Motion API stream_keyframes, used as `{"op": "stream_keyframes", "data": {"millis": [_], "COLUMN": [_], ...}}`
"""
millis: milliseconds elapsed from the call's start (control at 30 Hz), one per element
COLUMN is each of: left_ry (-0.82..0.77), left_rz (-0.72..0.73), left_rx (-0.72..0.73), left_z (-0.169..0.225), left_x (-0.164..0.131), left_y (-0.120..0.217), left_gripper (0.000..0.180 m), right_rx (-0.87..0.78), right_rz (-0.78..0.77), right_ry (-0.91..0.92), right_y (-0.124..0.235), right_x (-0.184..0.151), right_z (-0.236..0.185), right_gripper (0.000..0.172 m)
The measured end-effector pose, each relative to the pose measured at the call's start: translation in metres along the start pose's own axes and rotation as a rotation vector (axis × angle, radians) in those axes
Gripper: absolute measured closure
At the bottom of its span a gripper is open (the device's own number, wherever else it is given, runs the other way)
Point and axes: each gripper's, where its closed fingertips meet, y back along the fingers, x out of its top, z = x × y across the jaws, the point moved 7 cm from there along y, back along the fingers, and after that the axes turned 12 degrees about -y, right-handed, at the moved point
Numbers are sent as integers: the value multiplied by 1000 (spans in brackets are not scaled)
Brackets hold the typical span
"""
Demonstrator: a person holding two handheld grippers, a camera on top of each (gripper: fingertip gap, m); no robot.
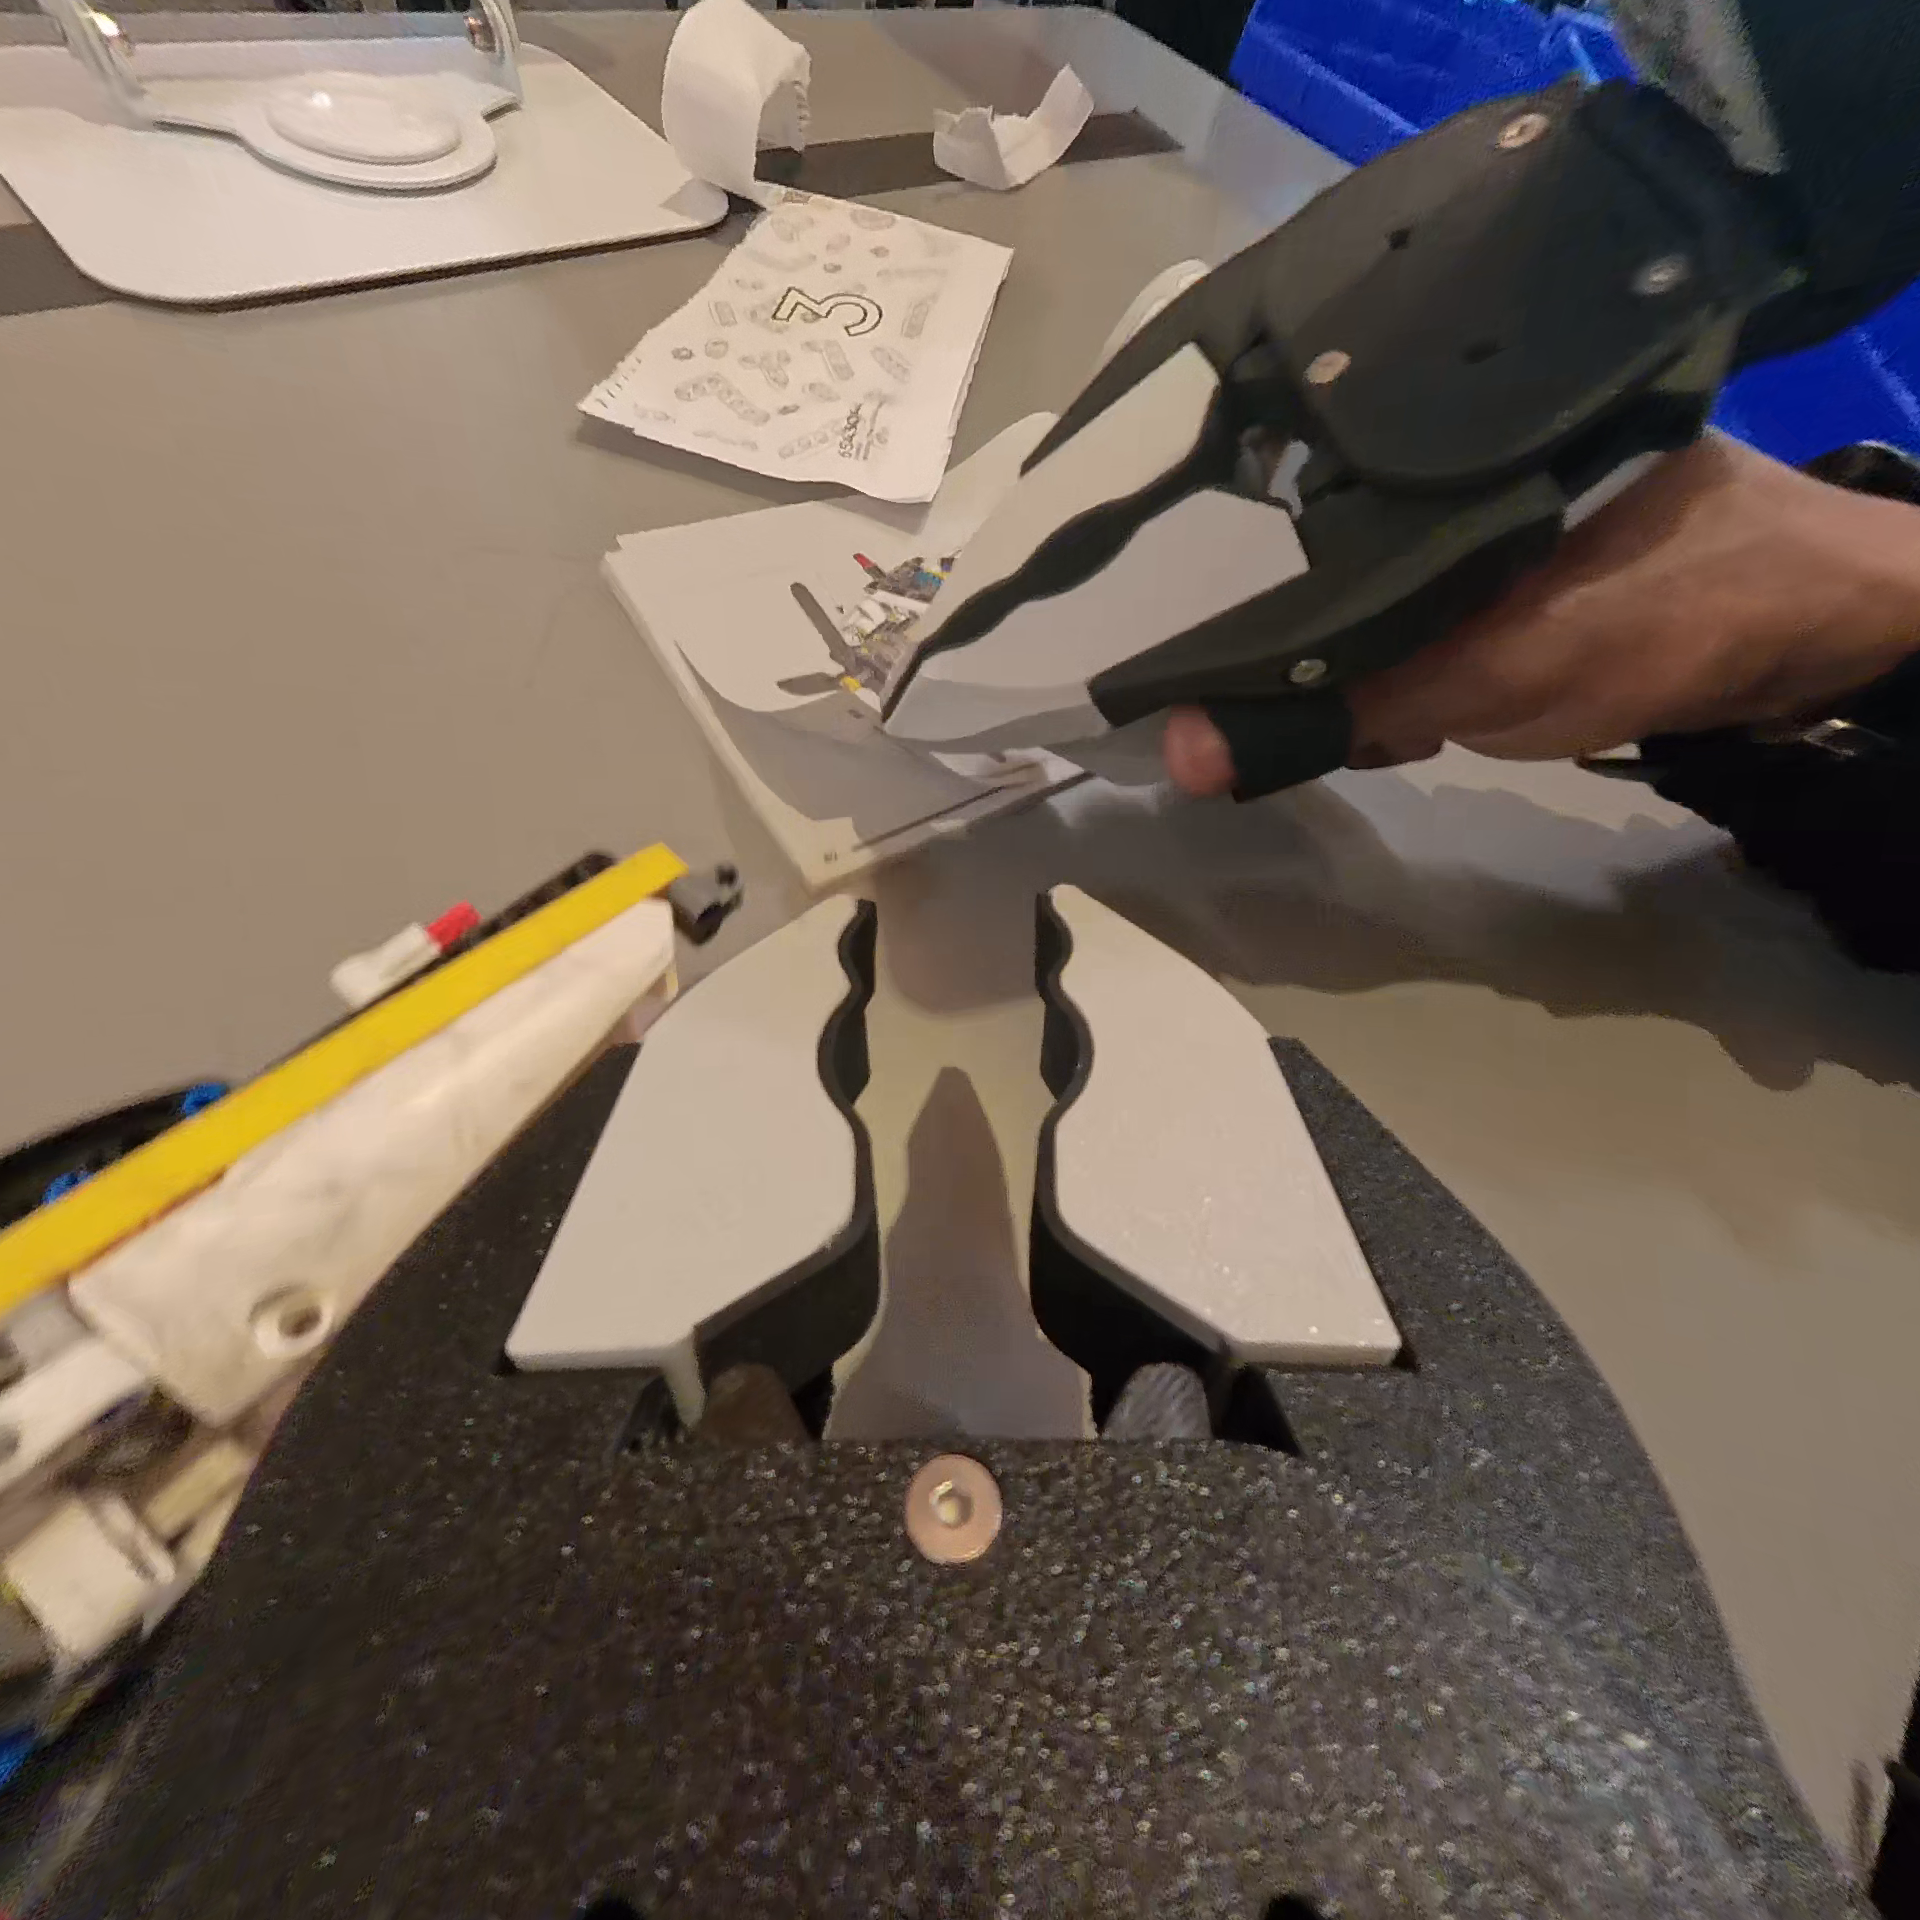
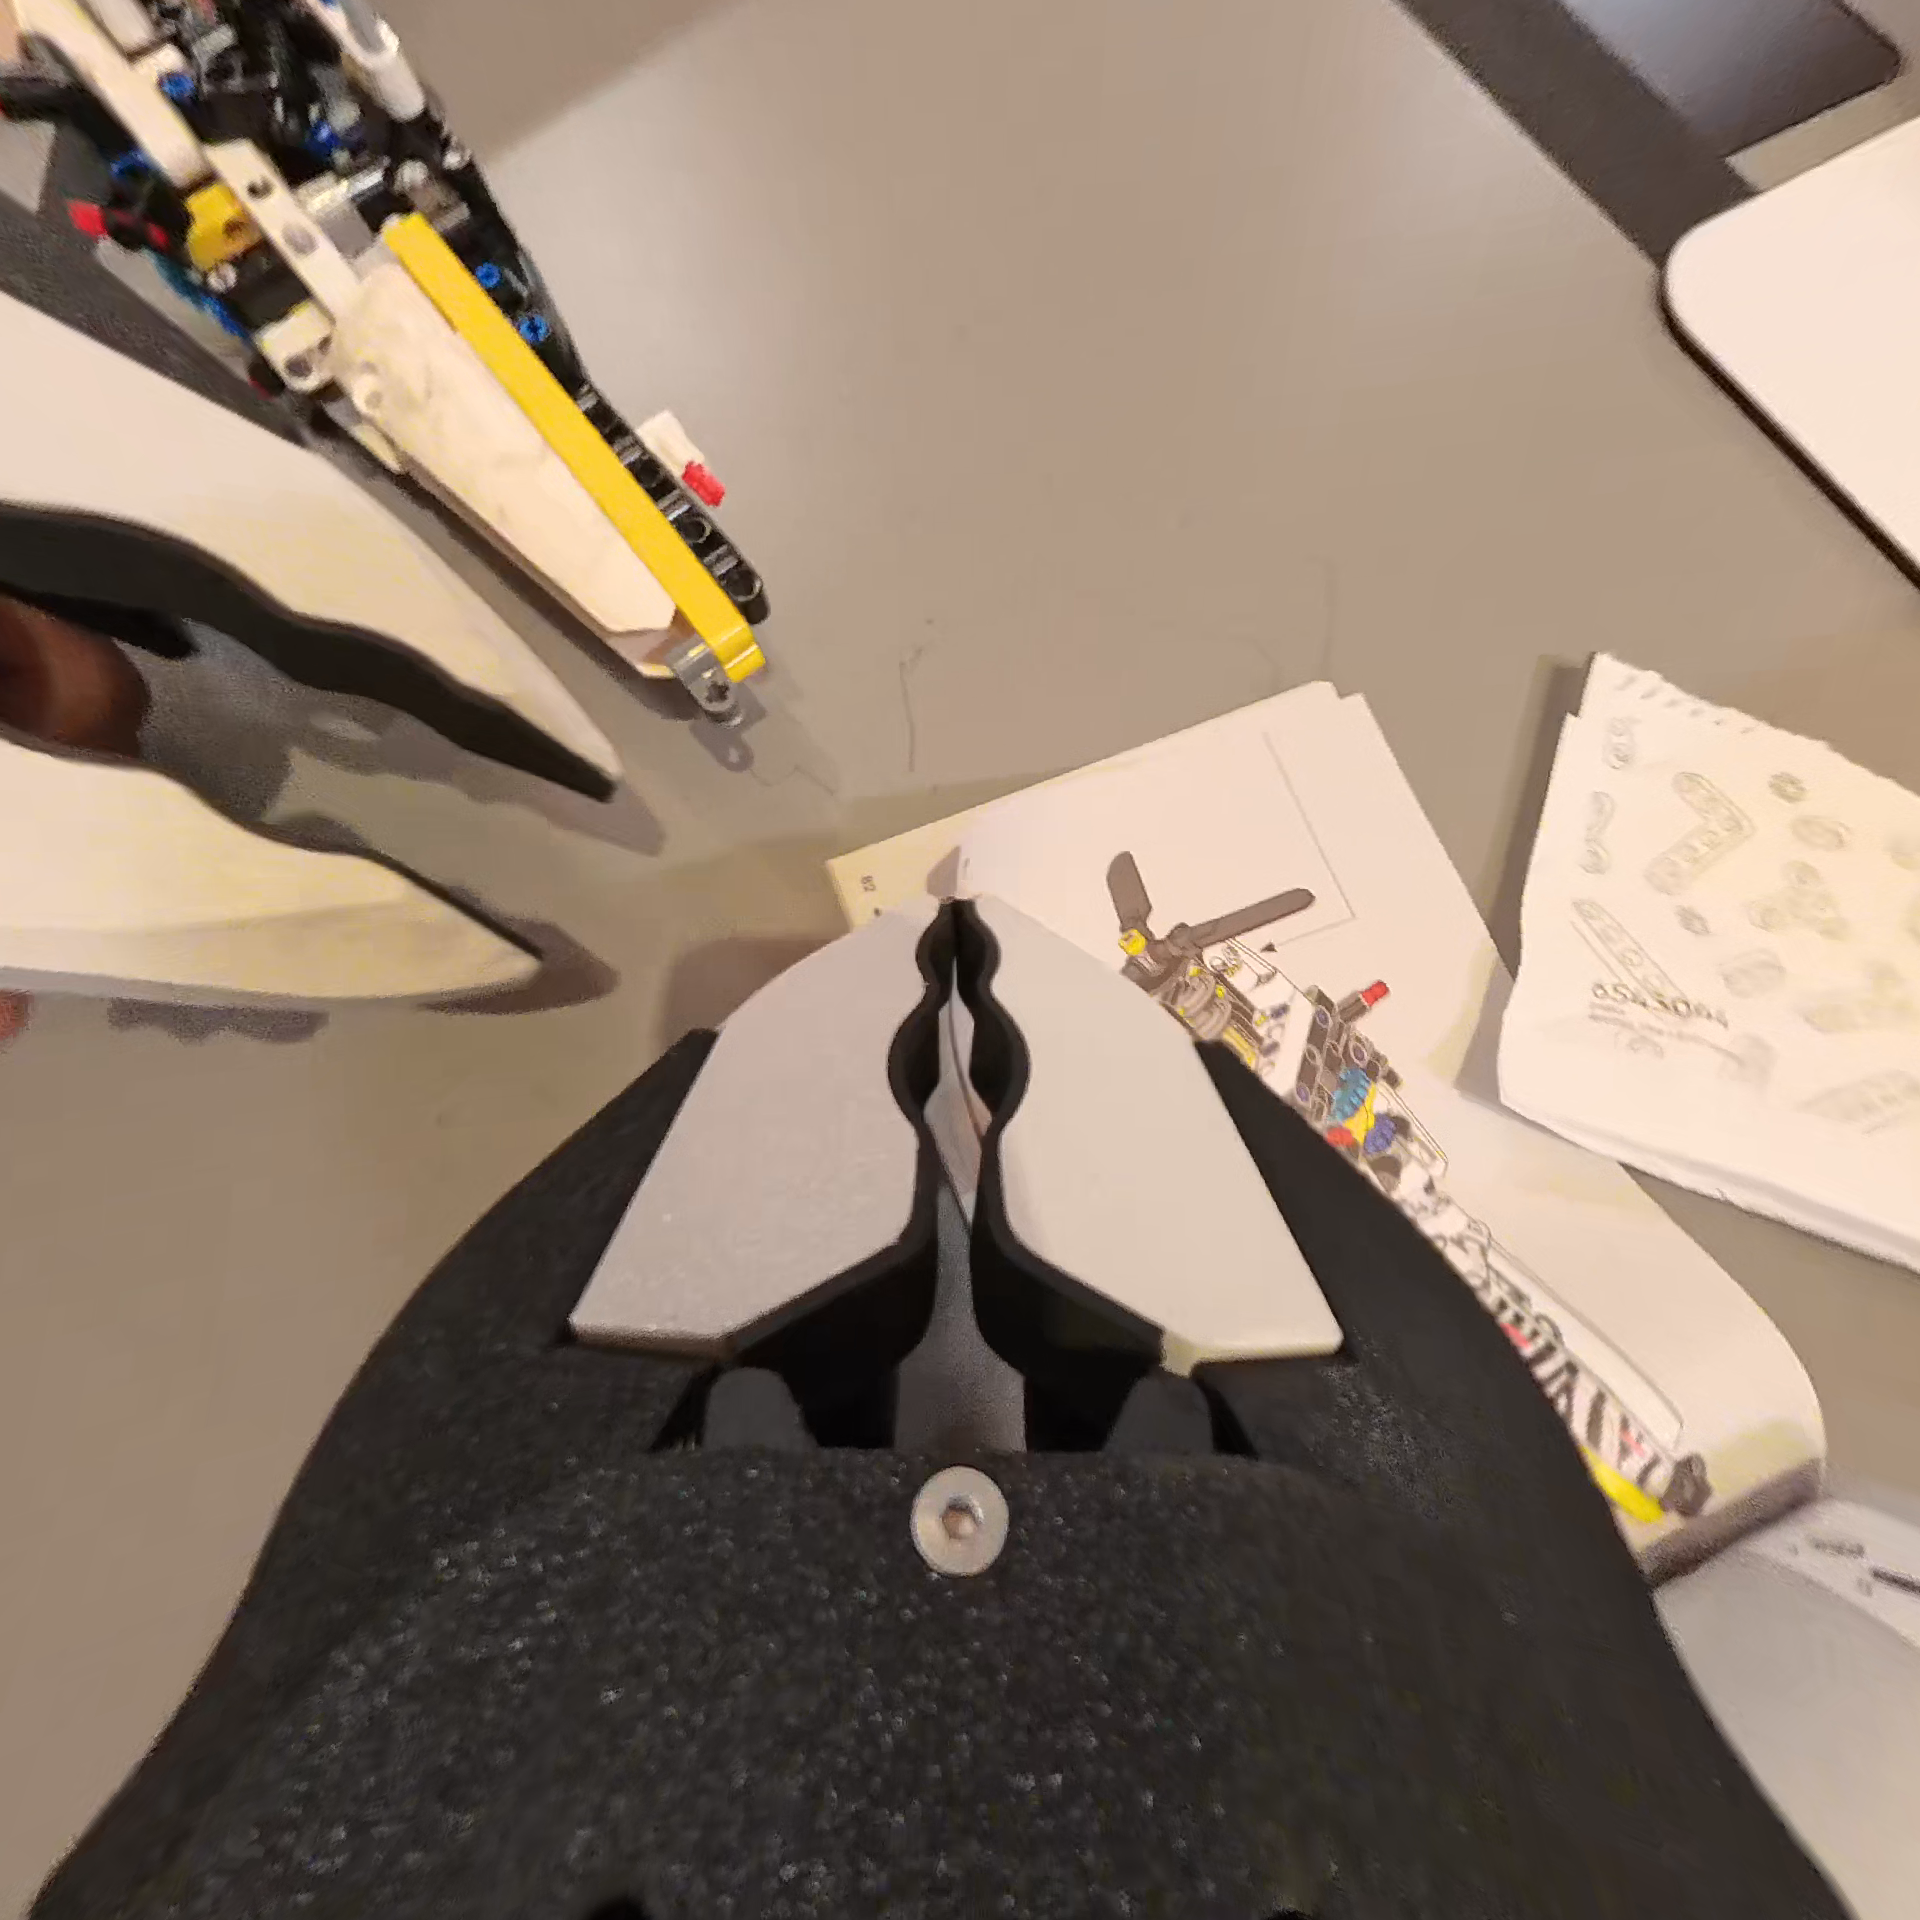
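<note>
right claw [image 2: 954, 914]: clamped on the corner of a page [image 2: 1226, 831] of the booklet, pads pressed together on the sheet; page lifted and curled up off the stack; held by a hand [image 1: 1621, 634] coming in from the right in the left wrist view.
left claw [image 1: 956, 914]: standing open with bare grey surface between the pads, gripping nothing; hovering just in front of the near corner of the booklet, not touching it.
booklet [image 1: 727, 665]: white, open, lying flat on the surface just ahead of the left claw; printed drawing of a brick-built model with rotor blades on the lifted page.
brick model [image 1: 343, 1122]: long build in white, yellow and black with small red and blue parts; just left of the left claw, its yellow beam pointing toward the booklet; resting on the surface.
loose sheet [image 1: 810, 353]: white paper with line drawings of small parts, lying beyond the booklet and close to it.
torn paper scraps [image 1: 997, 125]: two curled white pieces farther back, beyond the loose sheet.
white mat [image 1: 312, 208]: far left corner, with a clear stand on it.
surface [image 1: 312, 582]: grey, smooth.
blue bin [image 1: 1403, 73]: far right, behind the hand.
</note>
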Motion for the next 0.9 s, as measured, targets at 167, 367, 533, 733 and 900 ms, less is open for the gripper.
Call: {"op": "stream_keyframes", "data": {"millis": [167,367,533,733,900], "left_ry": [-21,13,84,91,53], "left_rz": [-69,-133,-93,-64,-1], "left_rx": [2,39,7,89,151], "left_z": [6,8,20,24,28], "left_x": [18,22,32,38,43], "left_y": [-37,-75,-87,-97,-95], "left_gripper": [149,149,138,139,161], "right_rx": [-26,6,39,35,19], "right_rz": [96,227,285,325,376], "right_ry": [-123,-237,-306,-310,-312], "right_y": [16,42,53,60,72], "right_x": [-2,-3,-4,-7,-8], "right_z": [8,18,25,26,27], "right_gripper": [172,172,172,172,172]}}
